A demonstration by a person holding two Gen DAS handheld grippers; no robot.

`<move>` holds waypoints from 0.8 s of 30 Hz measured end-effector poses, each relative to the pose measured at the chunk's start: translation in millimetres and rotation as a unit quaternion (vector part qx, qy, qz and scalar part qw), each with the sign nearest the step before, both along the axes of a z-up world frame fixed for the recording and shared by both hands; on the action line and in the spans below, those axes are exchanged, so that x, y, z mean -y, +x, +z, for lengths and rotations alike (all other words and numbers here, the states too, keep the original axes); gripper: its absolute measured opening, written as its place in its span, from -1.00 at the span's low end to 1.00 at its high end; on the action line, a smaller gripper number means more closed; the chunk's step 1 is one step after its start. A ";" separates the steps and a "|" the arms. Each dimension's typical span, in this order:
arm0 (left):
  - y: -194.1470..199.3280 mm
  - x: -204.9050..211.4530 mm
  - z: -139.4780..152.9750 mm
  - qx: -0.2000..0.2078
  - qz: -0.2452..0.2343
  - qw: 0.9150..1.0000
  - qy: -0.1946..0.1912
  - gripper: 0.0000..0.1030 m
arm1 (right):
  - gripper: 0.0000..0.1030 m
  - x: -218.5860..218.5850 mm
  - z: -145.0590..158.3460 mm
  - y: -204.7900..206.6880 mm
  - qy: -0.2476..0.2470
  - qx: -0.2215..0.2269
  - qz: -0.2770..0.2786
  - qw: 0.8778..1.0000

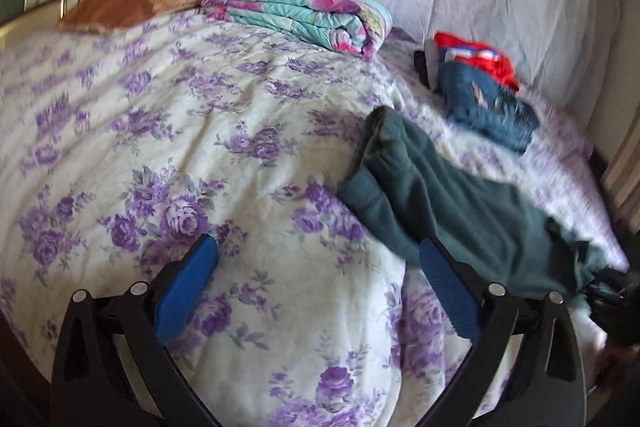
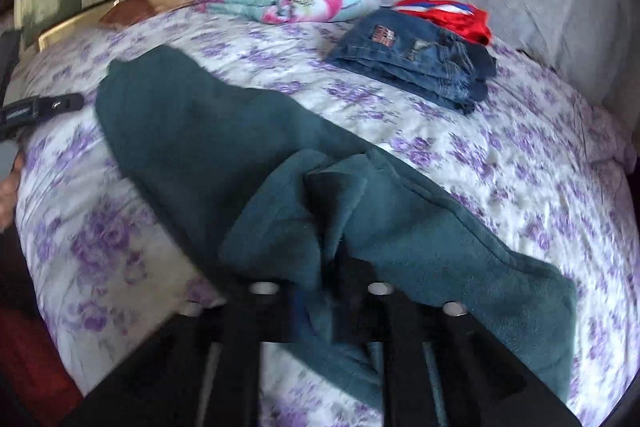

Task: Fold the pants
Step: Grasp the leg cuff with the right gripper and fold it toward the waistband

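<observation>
Teal fleece pants [image 2: 200, 131] sprawled unfolded across floral bedspread [image 2: 520, 167], nearer the camera than folded jeans [image 2: 420, 63] and lying diagonally, one end well left of those jeans, the other low and to their right. Bunched into a hump at the middle, right over the right gripper [image 2: 324, 259]; fingers blurred and buried in cloth, so cannot tell whether clamped or loose. Left gripper [image 1: 316, 243] spread wide, blue pads [image 1: 188, 291] clear of any cloth between them, one pad at the pants' edge. Red garment [image 2: 452, 17] touching the jeans behind; rolled flowered quilt [image 2: 288, 1] just left of the jeans.
</observation>
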State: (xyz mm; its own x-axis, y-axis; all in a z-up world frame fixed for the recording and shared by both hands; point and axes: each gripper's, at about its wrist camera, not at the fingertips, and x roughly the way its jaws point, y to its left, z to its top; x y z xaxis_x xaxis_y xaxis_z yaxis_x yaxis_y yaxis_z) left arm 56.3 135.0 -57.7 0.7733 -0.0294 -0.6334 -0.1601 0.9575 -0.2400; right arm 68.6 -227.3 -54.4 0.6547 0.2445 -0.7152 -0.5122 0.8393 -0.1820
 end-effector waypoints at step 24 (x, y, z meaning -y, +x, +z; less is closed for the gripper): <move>50.0 26.0 9.3 -0.073 -0.058 0.980 -0.174 0.90 | 0.77 119.8 16.1 9.5 0.343 0.040 -0.163 0.924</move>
